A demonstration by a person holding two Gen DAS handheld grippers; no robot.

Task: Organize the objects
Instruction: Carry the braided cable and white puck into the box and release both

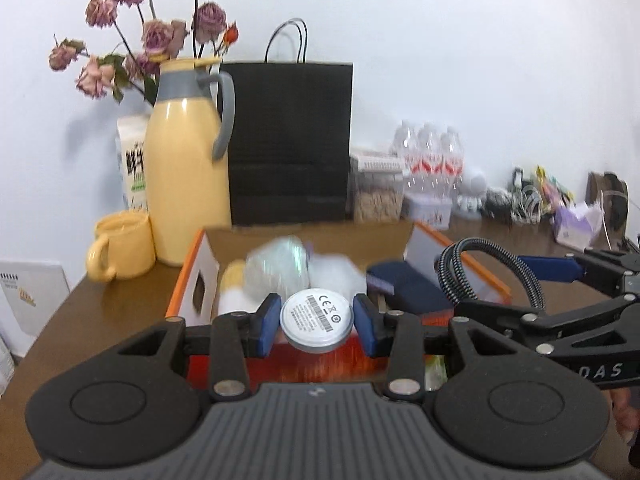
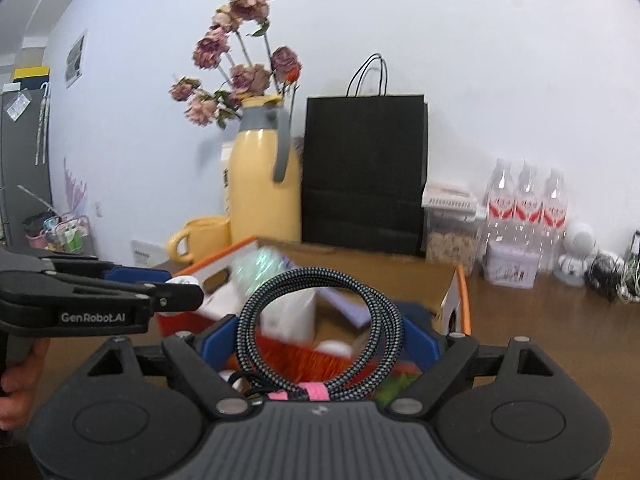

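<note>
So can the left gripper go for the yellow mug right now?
Probably not yet. The left gripper is already shut on a round white disc, so its jaws are full. The path itself looks free: the yellow mug stands on bare table, left of the open box, beside the yellow jug.

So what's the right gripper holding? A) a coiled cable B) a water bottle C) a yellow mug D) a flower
A: the coiled cable sits between the right gripper's blue pads, while the mug stays on the table.
</note>
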